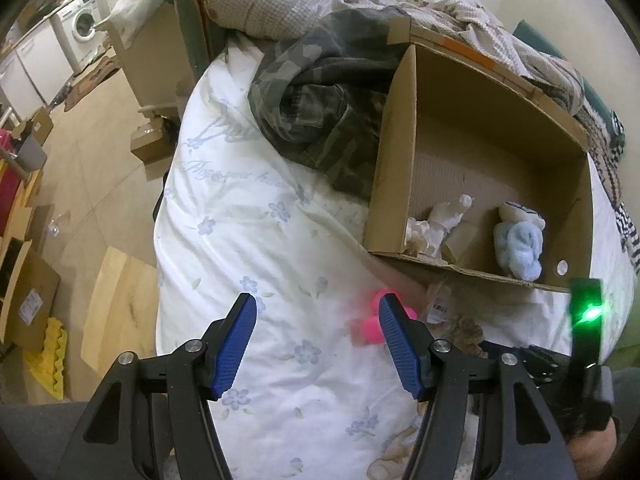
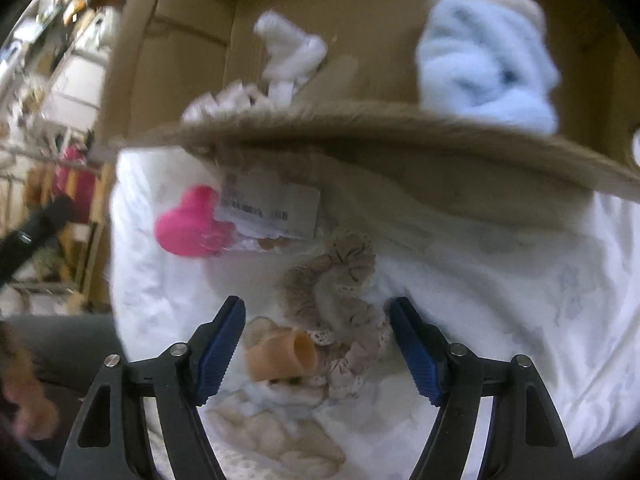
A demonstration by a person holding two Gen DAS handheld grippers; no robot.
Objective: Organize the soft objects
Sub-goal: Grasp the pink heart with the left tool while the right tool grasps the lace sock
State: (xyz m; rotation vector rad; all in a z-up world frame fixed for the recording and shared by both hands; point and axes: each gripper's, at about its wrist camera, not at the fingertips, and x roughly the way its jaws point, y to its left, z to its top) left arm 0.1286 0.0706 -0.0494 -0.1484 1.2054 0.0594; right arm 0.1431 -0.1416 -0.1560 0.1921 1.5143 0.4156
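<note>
My left gripper (image 1: 317, 301) hangs open over a white flowered duvet (image 1: 240, 208), with nothing between its fingers. A pink soft toy (image 1: 370, 326) lies just behind its right fingertip. The cardboard box (image 1: 394, 152) on the bed holds a white plush (image 1: 438, 220) and a pale blue fluffy roll (image 1: 518, 246), one on each side of a low divider. My right gripper (image 2: 317, 304) is open and pointing down at a beige-grey scrunchie (image 2: 332, 288), which lies between its fingertips untouched. A small doll-like toy (image 2: 280, 356) lies under the left finger. The pink toy (image 2: 188, 228) carries a paper tag (image 2: 272, 208).
A camouflage garment (image 1: 316, 92) is heaped against the box's left wall. Rumpled bedding (image 1: 440, 4) lies behind the box. The bed's left edge drops to a floor with cartons (image 1: 28, 292) and a washing machine (image 1: 78, 28). The box's front edge (image 2: 360, 124) stands close ahead of the right gripper.
</note>
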